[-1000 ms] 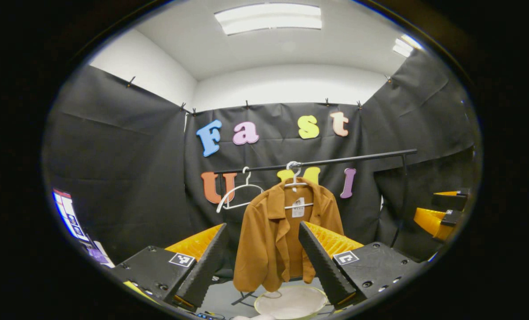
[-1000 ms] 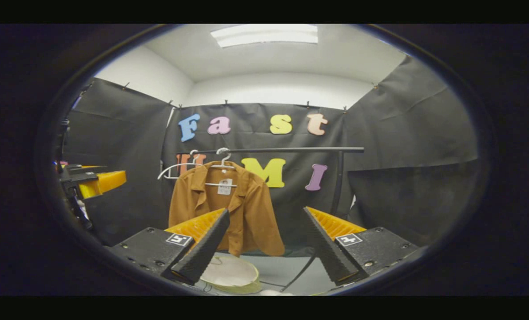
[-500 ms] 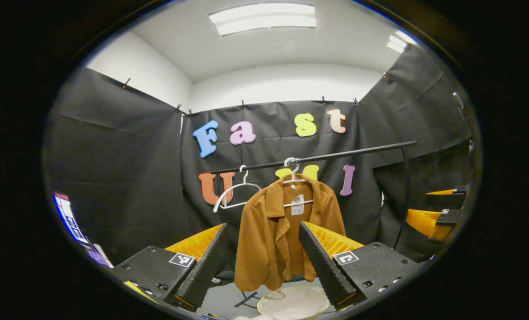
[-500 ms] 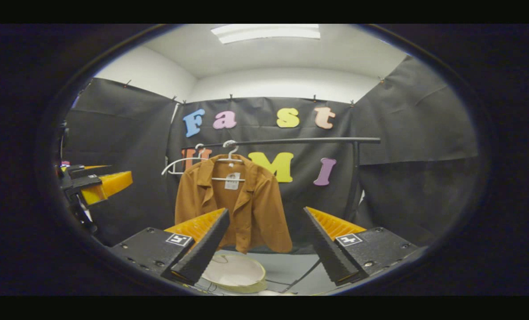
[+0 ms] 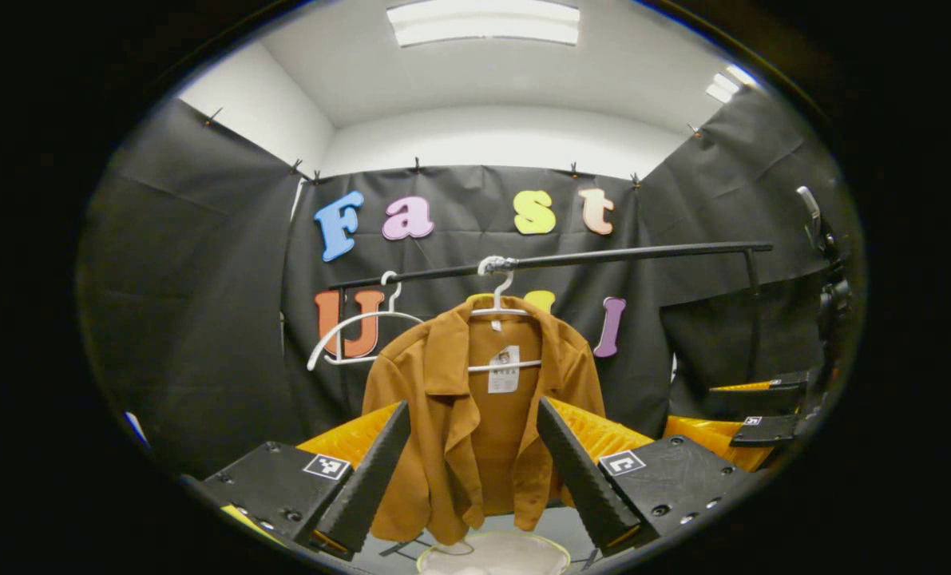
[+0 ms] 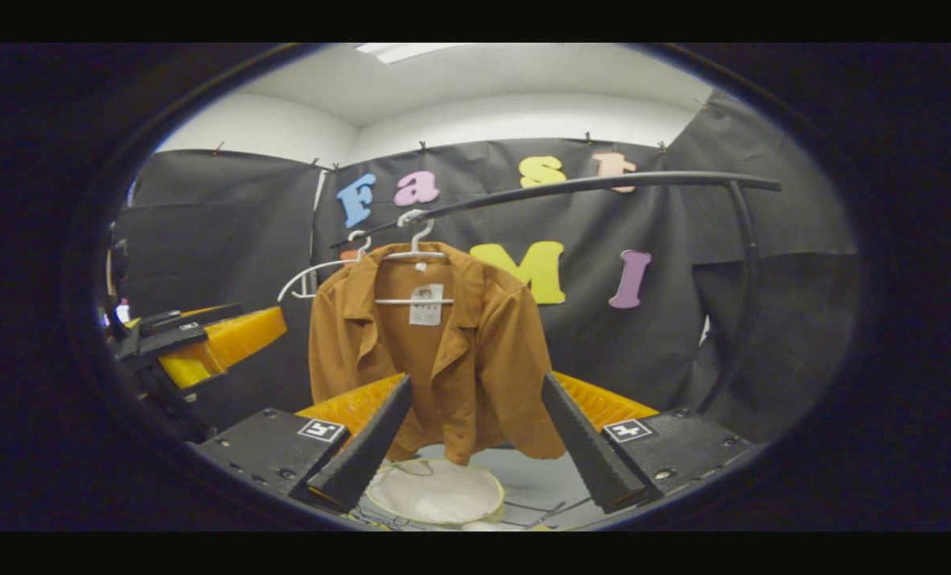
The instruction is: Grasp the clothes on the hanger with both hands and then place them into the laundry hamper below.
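While both tools stand released, left gripper faces the jacket dead ahead, hanging lengthwise from its hanger at the rail's left end; right gripper sits offset rightward; hamper directly below

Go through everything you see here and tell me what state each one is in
Brown shirt: hanging on its hanger, unbuttoned, not gripped.
White hanger: empty, on the rail.
Laundry hamper: on the floor below the shirt, open.
Left gripper: open, short of the shirt.
Right gripper: open, holding nothing.
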Motion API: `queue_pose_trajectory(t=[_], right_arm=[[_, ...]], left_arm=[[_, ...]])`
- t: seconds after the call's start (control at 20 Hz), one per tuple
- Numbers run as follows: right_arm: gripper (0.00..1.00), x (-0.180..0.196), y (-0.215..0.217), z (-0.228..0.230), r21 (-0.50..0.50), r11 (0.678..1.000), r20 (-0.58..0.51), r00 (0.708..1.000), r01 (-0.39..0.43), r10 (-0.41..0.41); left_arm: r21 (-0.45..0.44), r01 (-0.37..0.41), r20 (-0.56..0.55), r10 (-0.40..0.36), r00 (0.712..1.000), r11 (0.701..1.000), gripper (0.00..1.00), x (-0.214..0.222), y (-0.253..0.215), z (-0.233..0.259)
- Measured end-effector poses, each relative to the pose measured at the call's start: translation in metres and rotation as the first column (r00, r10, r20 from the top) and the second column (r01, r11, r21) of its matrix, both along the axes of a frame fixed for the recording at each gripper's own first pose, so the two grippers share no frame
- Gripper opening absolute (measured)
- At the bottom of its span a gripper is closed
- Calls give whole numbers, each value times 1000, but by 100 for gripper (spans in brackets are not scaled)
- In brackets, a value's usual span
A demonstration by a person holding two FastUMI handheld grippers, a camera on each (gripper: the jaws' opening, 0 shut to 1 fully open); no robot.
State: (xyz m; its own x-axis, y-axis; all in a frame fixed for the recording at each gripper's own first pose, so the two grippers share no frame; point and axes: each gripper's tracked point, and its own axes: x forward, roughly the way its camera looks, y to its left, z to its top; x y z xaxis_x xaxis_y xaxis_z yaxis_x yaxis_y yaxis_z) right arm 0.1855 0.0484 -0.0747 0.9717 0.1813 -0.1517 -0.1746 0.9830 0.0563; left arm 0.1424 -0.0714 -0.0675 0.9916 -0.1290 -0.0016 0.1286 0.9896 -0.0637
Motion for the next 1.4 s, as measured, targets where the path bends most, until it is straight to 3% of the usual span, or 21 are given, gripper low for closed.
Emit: queue_pose_trajectory(t=[0.45, 0.6, 0.7, 0.85, 1.0, 1.2, 1.4], right_arm=[[100, 147, 28, -15, -11, 988, -25, 988, -156, 156], [100, 177, 39, -21, -6, 983, -46, 982, -184, 183], [100, 194, 45, -25, 2, 981, -54, 980, -194, 194], [100, 214, 54, -38, 23, 980, -91, 976, -198, 199], [99, 224, 59, -46, 39, 976, -116, 970, -212, 215], [90, 237, 58, -47, 58, 973, -116, 966, -224, 230], [64, 243, 63, -49, 91, 962, -113, 957, -259, 268]], left_arm=[[-8, -126, -108, 125, 986, 992, 100, 117, -7, -57], [-39, -164, -162, 156, 974, 986, 96, 143, -3, -65], [-18, -223, -149, 218, 964, 975, 100, 158, 14, -66], [15, -274, -155, 273, 950, 962, 91, 172, 27, -73], [41, -296, -130, 299, 945, 954, 99, 181, 34, -76], [39, -311, -127, 314, 941, 949, 95, 187, 40, -76], [43, -318, -175, 321, 931, 947, 68, 190, 48, -85]])
